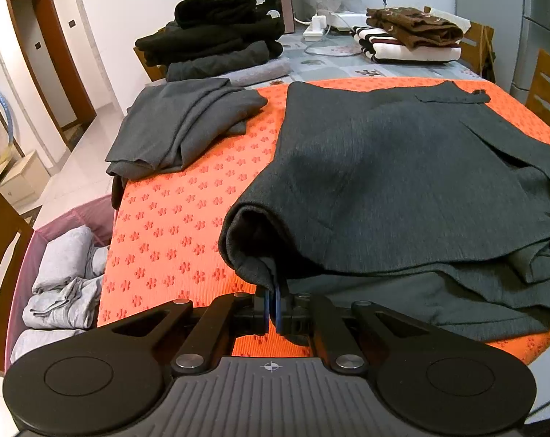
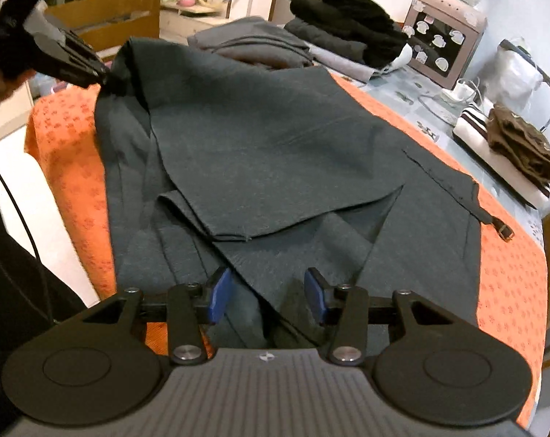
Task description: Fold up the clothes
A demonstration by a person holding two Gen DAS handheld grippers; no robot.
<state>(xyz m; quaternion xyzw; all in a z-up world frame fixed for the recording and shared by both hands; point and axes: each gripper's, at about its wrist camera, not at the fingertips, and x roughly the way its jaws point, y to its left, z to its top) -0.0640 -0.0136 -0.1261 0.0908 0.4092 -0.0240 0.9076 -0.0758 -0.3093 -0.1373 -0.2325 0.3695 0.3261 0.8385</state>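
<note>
Left gripper point(image 1: 273, 300) pinching dark grey garment point(image 1: 402, 167) corner, right gripper point(image 2: 268, 293) spread wide above its near edge

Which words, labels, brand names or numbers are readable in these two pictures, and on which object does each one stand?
None can be read.
Stickers on the pink-grey box: pictures only, too small to show any letters.
Crosshair mark on the left gripper body: a symbol, not text.
Similar mark on the right gripper body: blurred.
White charger: no print legible.
Dark grey garment and orange mat: no label visible, only a flower pattern on the mat.
</note>
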